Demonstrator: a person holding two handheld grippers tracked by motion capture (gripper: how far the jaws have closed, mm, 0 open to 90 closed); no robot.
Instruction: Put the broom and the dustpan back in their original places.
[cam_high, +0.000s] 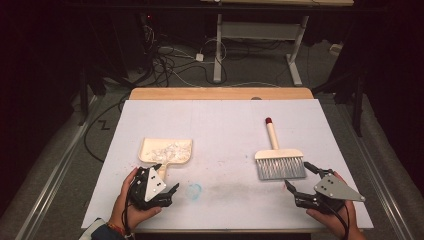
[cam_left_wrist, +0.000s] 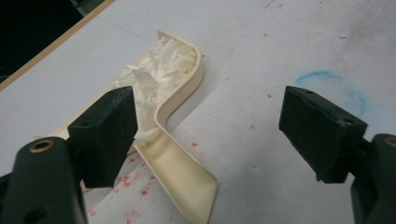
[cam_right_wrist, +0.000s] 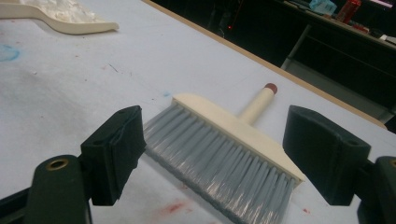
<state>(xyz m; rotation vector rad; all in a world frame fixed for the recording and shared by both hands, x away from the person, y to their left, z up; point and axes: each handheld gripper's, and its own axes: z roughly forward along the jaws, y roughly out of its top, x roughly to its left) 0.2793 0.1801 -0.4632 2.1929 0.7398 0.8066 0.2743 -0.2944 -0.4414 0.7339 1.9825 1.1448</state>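
The sweeping looks done: white shreds (cam_high: 169, 150) lie in the cream dustpan (cam_high: 150, 156) at near left, hand brush (cam_high: 279, 161) at near right. Left gripper (cam_high: 167, 180) and right gripper (cam_high: 298, 176) gape wide, empty; emptying the pan remains.

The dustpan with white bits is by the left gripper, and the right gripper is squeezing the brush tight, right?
Not quite. The right gripper is open, its jaws either side of the brush bristles without squeezing, as the right gripper view shows. The dustpan part is right.
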